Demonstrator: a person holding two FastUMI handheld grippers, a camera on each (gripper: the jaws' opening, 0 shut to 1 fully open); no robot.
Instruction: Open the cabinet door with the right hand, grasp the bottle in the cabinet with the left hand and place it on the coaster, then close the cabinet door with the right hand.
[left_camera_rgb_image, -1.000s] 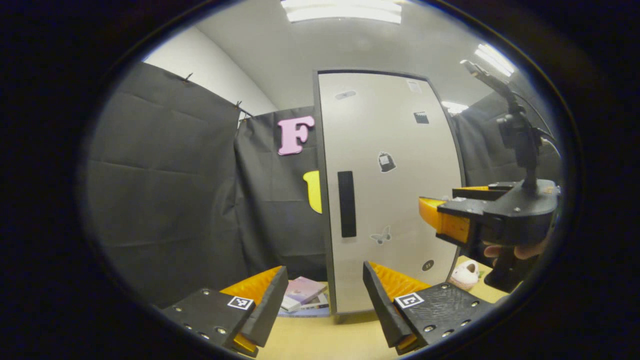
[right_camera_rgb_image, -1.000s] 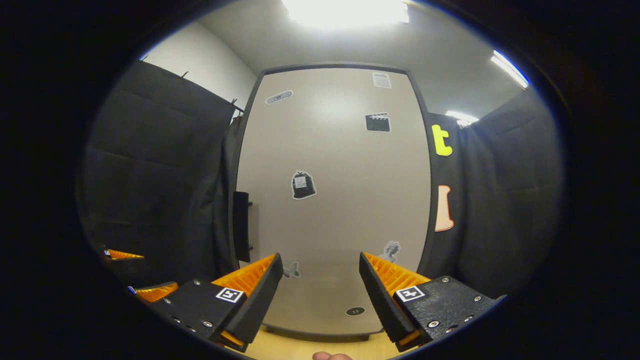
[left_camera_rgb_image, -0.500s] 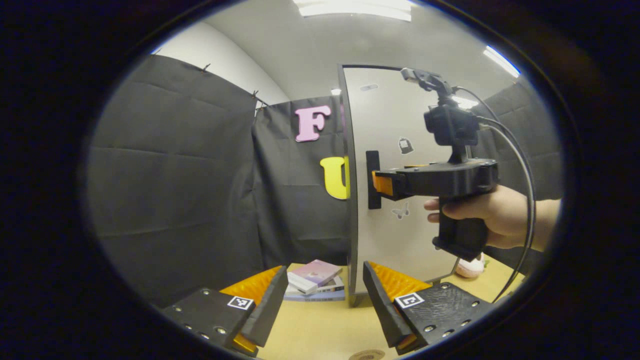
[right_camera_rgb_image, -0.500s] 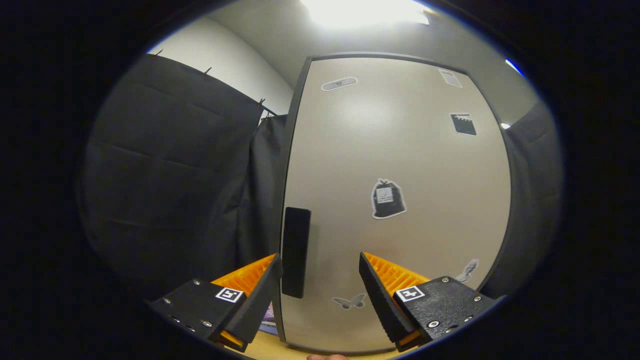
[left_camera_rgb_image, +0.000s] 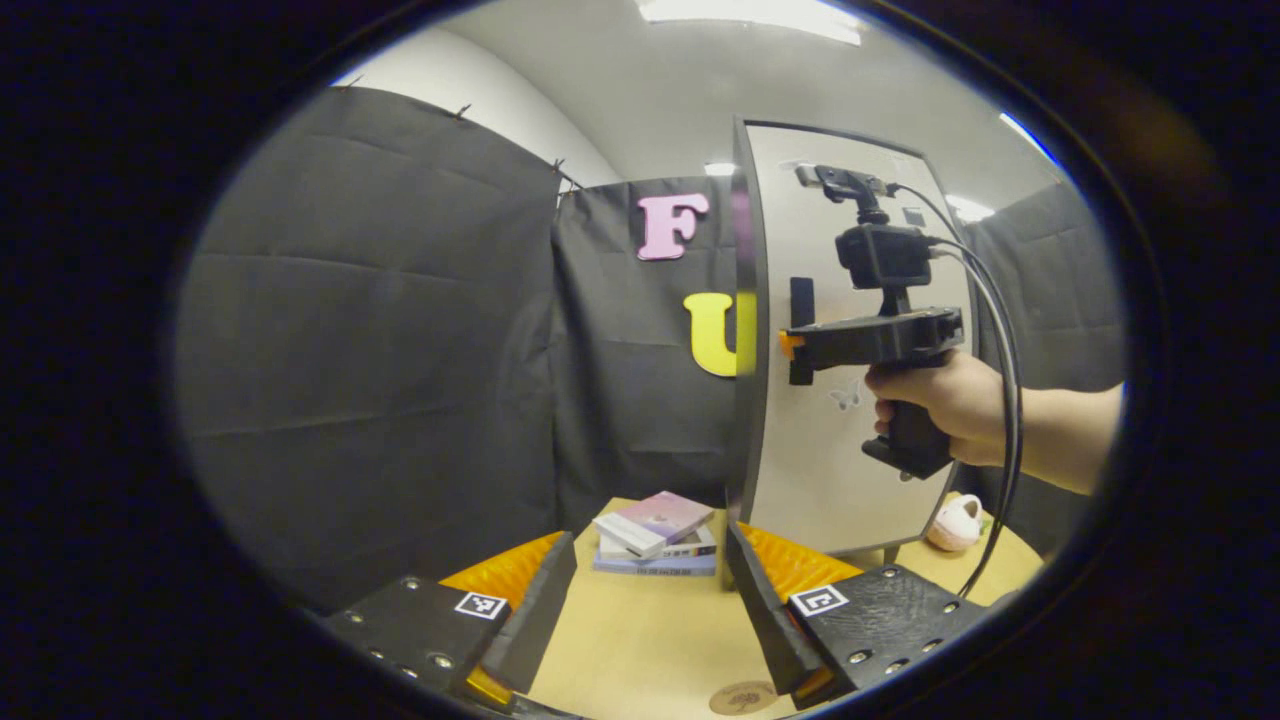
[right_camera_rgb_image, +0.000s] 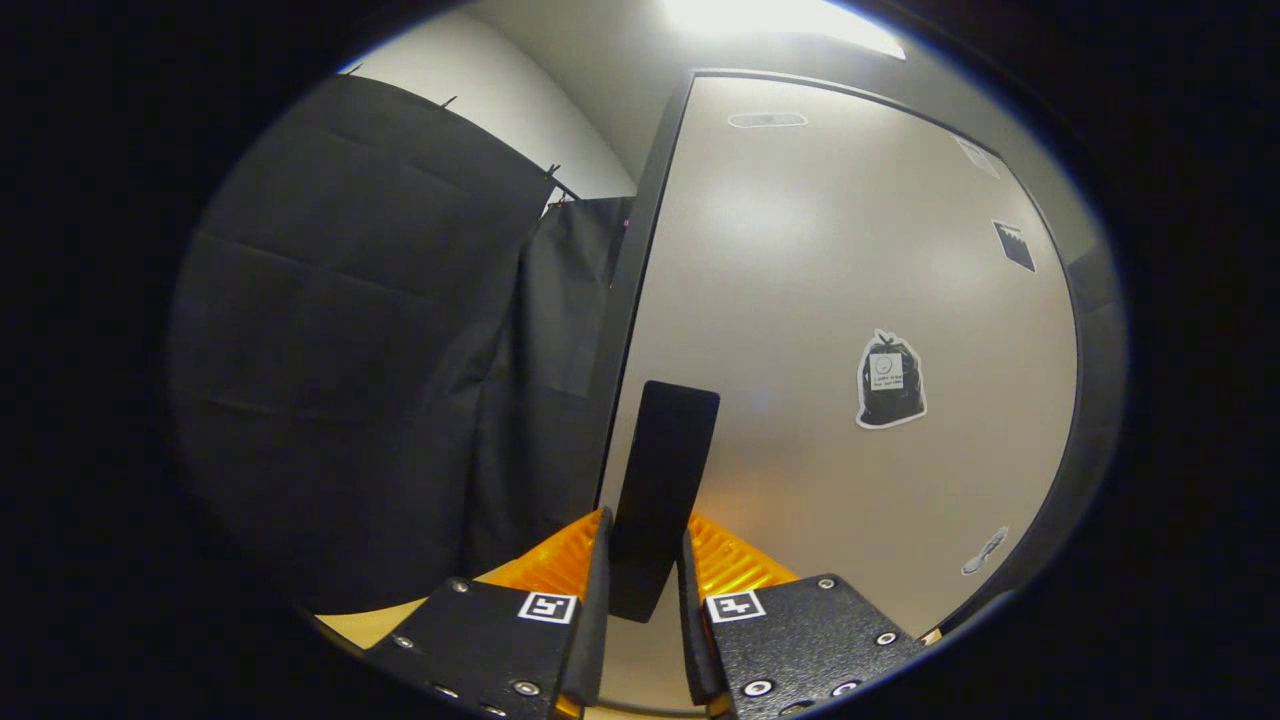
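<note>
No legible words, brands or numbers showing in either view.
- Cabinet door: bag-shaped sticker right of centre carrying white tag, print blurring. Oval sticker at top edge and clapperboard sticker at upper right showing no readable characters.
- Right gripper: 2 square coded markers sitting at bottom, either side of handle; pattern, not letters.
- Left gripper: 2 matching markers sitting at bottom.
- Books, lower centre: spine print smearing.
- Coaster, bottom edge: emblem staying unreadable.

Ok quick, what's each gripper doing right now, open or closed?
Left gripper: open, holding nothing.
Right gripper: closed on the cabinet door handle.
</note>
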